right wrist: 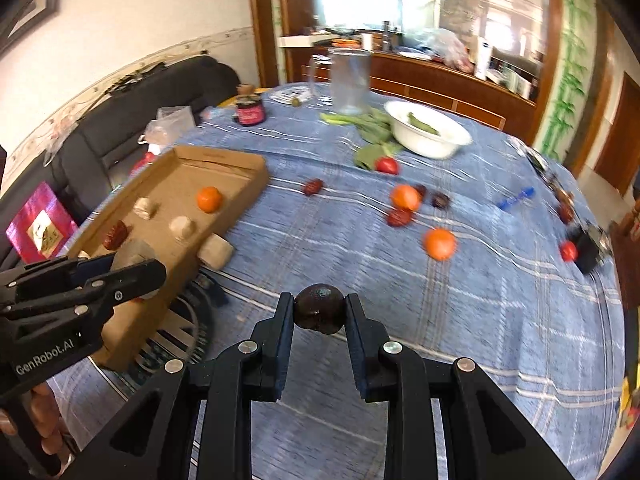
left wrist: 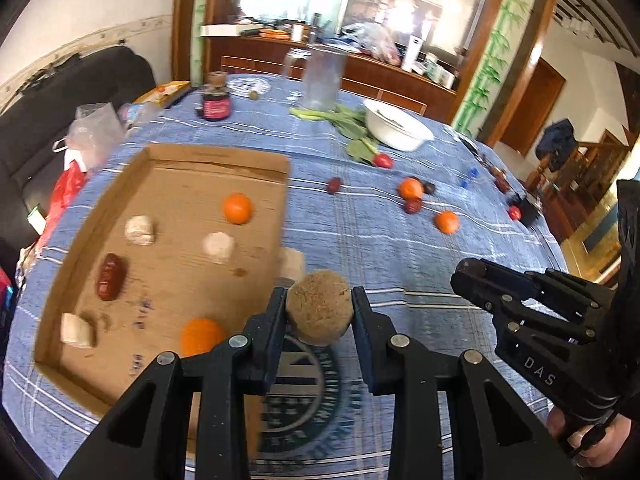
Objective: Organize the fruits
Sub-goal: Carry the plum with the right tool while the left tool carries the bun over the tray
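Note:
My left gripper (left wrist: 319, 300) is shut on a round tan fruit (left wrist: 319, 307) held above the near right corner of the cardboard tray (left wrist: 216, 160). It also shows in the right wrist view (right wrist: 132, 264). My right gripper (right wrist: 319, 304) is shut on a dark brown round fruit (right wrist: 319, 308) above the blue cloth; it shows in the left wrist view (left wrist: 470, 276). The tray holds two oranges (left wrist: 237, 208), a red date (left wrist: 110, 277) and pale chunks (left wrist: 139, 230). Loose oranges (right wrist: 439, 243), dates (right wrist: 399, 217) and red fruits (right wrist: 387, 165) lie on the cloth.
A white bowl (right wrist: 430, 136) with greens, a clear jug (right wrist: 350, 80), a dark jar (right wrist: 250, 112) and leafy greens (right wrist: 372, 128) stand at the back. A pale chunk (right wrist: 216, 251) lies just outside the tray. A black sofa (right wrist: 140, 120) is on the left.

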